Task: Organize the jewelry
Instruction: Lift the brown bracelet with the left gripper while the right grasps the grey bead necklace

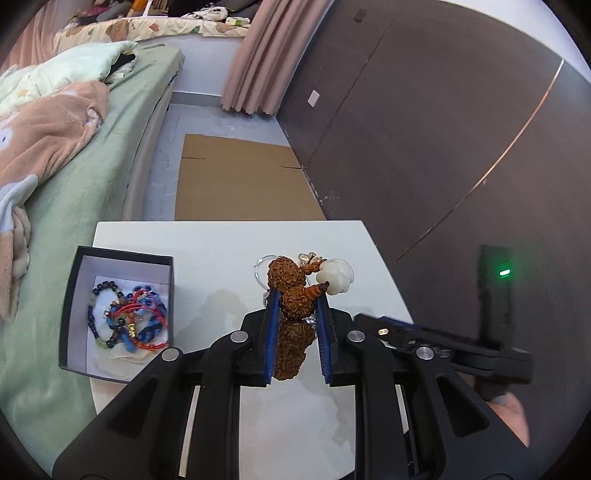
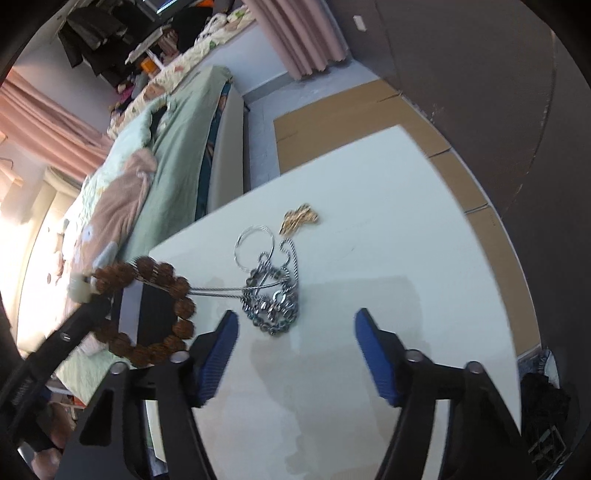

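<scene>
The left gripper (image 1: 296, 295) is pinched on the brown bead bracelet (image 1: 291, 291), lifted over the table (image 1: 221, 243), with a steel wire snagged to the silver chain pile (image 2: 271, 302) before the gaping, empty right gripper (image 2: 293, 325) — pulling on risks dragging that tangle off.

Location: bedroom in a home.
A bed (image 1: 122, 122) with a green sheet and rumpled blankets (image 1: 48, 136) stands along the left edge of the white table (image 1: 221, 243). Pink curtains (image 1: 266, 55) hang at the far wall, flattened cardboard (image 1: 243, 177) covers the floor, and clothes (image 2: 96, 29) hang beyond the bed.
</scene>
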